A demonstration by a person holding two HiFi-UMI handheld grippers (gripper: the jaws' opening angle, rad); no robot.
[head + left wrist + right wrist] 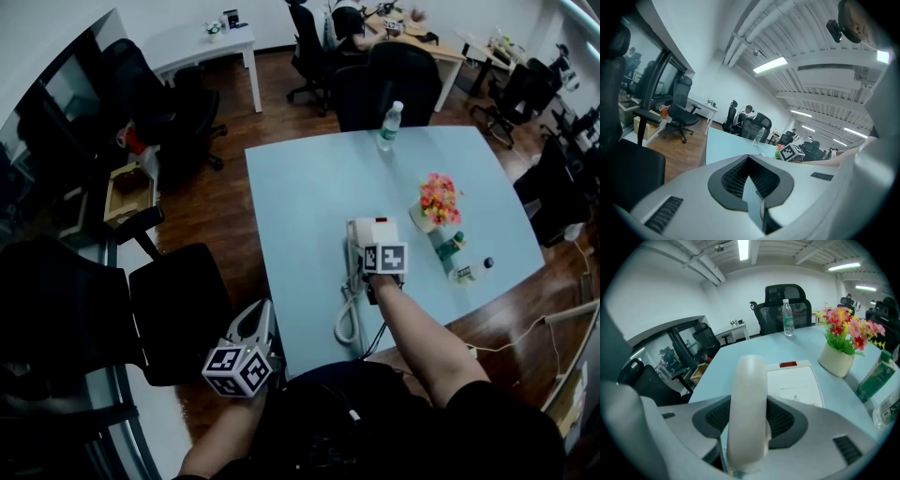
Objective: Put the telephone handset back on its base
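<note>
Right gripper (749,422): jaws spread wide and pinching the white, rounded plastic telephone handset (749,394) across its grip. The handset stands lengthwise between the pads, its far end pointing toward the base.

Left gripper (749,161): jaws pressed together at the tips, nothing between them. It hangs off the table edge, well apart from the base on the person's near left, and takes no part.

Landmark: flat white telephone base with a small red patch at its far end (794,383), lying on the pale blue table (309,206).
- Handset: over the left side of the base, seen in the head view along the base's left edge (355,255). Whether it touches the cradle cannot be told, as the right gripper (364,251) covers that spot.
- White coiled cord (349,314): runs from the base's near left toward the table edge, slack.
- White pot of pink and yellow flowers (838,359): just right of the base.
- Clear water bottle (787,318): well beyond the base, at the far table edge.

Progress, as judged: the handset is picked up, carried and lined up over the base, so most of the job looks done. Left to do: settle it fully into the cradle, check it sits flat, open the jaws and draw clear without dragging the cord.
</note>
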